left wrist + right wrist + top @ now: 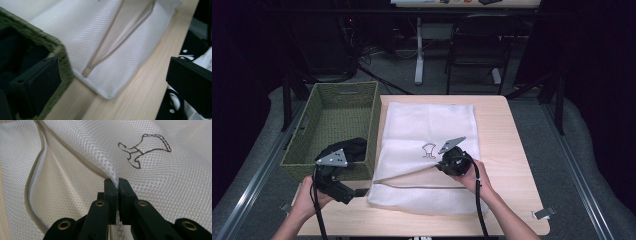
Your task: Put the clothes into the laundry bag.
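Observation:
A white mesh laundry bag point(427, 125) lies flat on the wooden table point(512, 150), its beige zipper point(32, 182) open along the near side. My right gripper point(440, 165) is shut on the bag's upper layer point(117, 185) just below a small embroidered emblem point(145, 148), holding that layer up off the lower one. A green woven basket point(327, 107) stands to the left of the bag with a black garment point(354, 147) inside. My left gripper point(354, 191) is open beside the basket's near right corner point(58, 50), with the bag's near left corner point(105, 92) between its spread jaws farther off.
A black folding chair point(477, 45) and a white table leg point(418, 50) stand beyond the far edge. A small metal clip point(543, 213) lies at the table's near right corner. Bare wood shows to the right of the bag.

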Demonstrator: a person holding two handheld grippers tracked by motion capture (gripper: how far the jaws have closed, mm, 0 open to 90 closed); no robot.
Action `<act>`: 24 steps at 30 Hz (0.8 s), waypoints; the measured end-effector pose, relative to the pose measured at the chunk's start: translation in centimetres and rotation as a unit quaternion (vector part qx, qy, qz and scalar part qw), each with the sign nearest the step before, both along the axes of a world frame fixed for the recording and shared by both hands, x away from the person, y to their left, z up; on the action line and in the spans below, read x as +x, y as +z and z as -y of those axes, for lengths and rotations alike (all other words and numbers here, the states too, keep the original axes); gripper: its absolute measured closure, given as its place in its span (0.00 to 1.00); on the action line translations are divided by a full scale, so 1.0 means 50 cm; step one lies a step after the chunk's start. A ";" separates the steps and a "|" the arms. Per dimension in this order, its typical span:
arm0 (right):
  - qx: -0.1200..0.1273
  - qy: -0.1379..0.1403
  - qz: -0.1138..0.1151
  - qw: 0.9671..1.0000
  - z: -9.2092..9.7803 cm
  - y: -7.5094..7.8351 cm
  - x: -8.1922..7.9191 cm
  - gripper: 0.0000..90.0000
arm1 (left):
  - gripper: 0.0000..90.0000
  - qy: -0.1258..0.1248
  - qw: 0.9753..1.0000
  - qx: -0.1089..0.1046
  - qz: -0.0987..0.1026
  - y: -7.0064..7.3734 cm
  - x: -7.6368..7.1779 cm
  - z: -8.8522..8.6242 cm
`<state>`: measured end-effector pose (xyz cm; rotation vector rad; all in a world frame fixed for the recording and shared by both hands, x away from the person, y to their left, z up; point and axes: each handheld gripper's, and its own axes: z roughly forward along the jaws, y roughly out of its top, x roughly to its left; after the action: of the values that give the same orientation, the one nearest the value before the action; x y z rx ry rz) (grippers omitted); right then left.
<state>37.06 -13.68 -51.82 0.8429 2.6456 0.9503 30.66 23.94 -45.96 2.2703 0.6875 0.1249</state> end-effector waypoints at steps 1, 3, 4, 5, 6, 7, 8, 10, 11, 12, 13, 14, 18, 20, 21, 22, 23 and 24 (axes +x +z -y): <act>0.002 -0.004 -0.004 1.000 0.000 -0.001 0.000 0.97 | 0.00 -0.008 1.000 0.001 0.002 0.007 0.003 -0.003; -0.001 0.004 0.002 1.000 0.000 -0.001 0.001 0.97 | 0.00 -0.009 1.000 0.016 0.010 0.023 0.011 -0.008; -0.001 0.004 0.003 1.000 0.000 0.000 0.001 0.97 | 0.00 -0.014 1.000 0.020 0.010 0.032 0.015 -0.010; 0.000 0.001 0.002 1.000 0.000 0.002 0.001 0.97 | 0.00 -0.014 0.999 0.029 0.011 0.040 0.020 -0.012; 0.000 0.001 0.002 1.000 0.001 0.002 0.000 0.97 | 0.00 -0.019 0.999 0.032 0.014 0.049 0.025 -0.015; 0.002 0.000 0.001 1.000 0.001 0.003 0.000 0.97 | 0.00 -0.023 0.999 0.038 0.009 0.057 0.033 -0.016; 0.005 -0.004 -0.003 1.000 0.002 0.002 0.000 0.97 | 0.00 -0.022 0.999 0.044 0.012 0.064 0.037 -0.017; 0.005 -0.003 -0.003 1.000 0.003 0.001 0.001 0.97 | 0.00 -0.027 0.998 0.054 0.007 0.073 0.047 -0.017; 0.004 -0.004 -0.003 1.000 0.002 0.001 0.001 0.97 | 0.00 -0.029 0.998 0.061 0.009 0.076 0.052 -0.017; 0.003 -0.002 -0.001 1.000 0.002 0.002 0.001 0.97 | 0.00 -0.031 0.997 0.068 0.008 0.079 0.058 -0.017; 0.003 0.000 0.002 1.000 0.002 0.002 0.001 0.97 | 0.00 -0.027 0.997 0.075 0.006 0.081 0.064 -0.018; 0.003 -0.001 0.001 1.000 0.003 0.002 0.001 0.97 | 0.00 -0.030 0.996 0.079 0.007 0.083 0.071 -0.020; 0.007 -0.003 -0.001 1.000 0.006 0.002 0.002 0.97 | 0.00 -0.029 0.995 0.092 0.005 0.089 0.099 -0.028; 0.007 -0.003 0.000 1.000 0.007 0.002 0.002 0.97 | 0.00 -0.031 0.995 0.094 -0.003 0.090 0.115 -0.034; 0.007 -0.003 0.001 1.000 0.007 0.002 0.002 0.97 | 0.00 -0.023 0.995 0.099 -0.005 0.091 0.123 -0.035; 0.007 -0.003 0.001 1.000 0.007 0.002 0.002 0.97 | 0.00 -0.024 0.995 0.100 -0.008 0.091 0.130 -0.038; 0.006 -0.002 0.001 1.000 0.006 0.002 0.002 0.97 | 0.00 -0.021 0.995 0.101 -0.009 0.092 0.137 -0.041; 0.006 -0.002 0.001 1.000 0.006 0.002 0.002 0.97 | 0.00 -0.016 0.994 0.107 -0.009 0.092 0.144 -0.042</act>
<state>37.14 -13.99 -51.71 0.8500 2.6368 0.9676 37.87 26.05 -41.36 2.4877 0.6745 0.1706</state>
